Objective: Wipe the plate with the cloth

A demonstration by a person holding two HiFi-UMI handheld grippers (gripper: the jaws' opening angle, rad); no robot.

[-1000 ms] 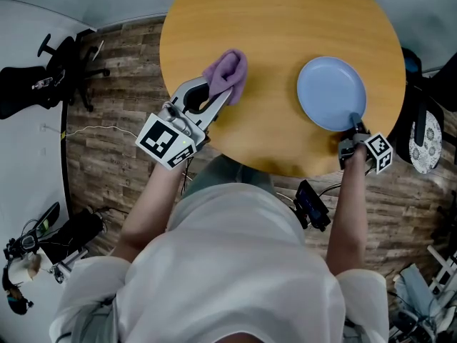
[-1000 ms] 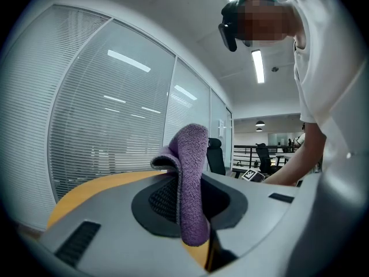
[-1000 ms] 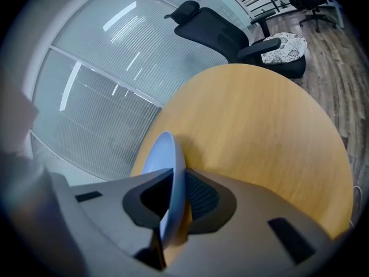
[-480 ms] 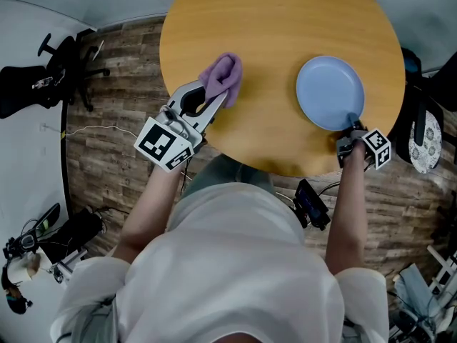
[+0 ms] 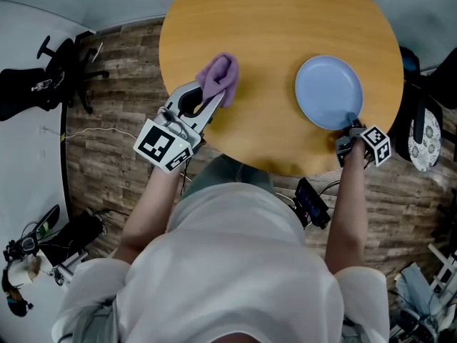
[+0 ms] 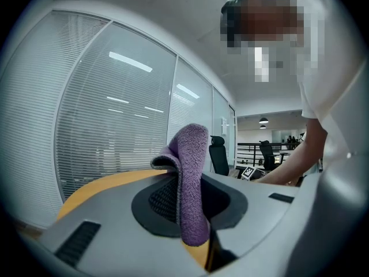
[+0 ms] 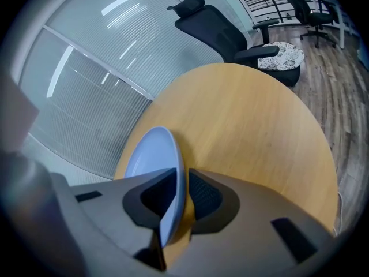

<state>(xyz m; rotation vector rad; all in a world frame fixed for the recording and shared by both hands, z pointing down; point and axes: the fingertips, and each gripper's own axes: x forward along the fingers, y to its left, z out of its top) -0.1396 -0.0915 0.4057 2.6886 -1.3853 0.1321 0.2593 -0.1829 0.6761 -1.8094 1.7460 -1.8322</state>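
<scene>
**A:** What are the tools doing?

**B:** The left gripper [image 5: 216,96] is clamped on the cloth [image 5: 218,76], which bunches up past its jaws. The right gripper [image 5: 352,124] pinches the near rim of the plate [image 5: 328,91], which sits on the right side of the table [image 5: 271,34].

**A:** Anything changed in the last second?

**B:** Barely. The cloth has drifted slightly toward the table's left edge, away from the plate. The plate and right gripper have hardly shifted.

**A:** And the wiping?

**B:** Not begun, I'd say. Cloth and plate are well apart, with bare table between them. The plate looks steadied, so the cloth must now cross over.
</scene>
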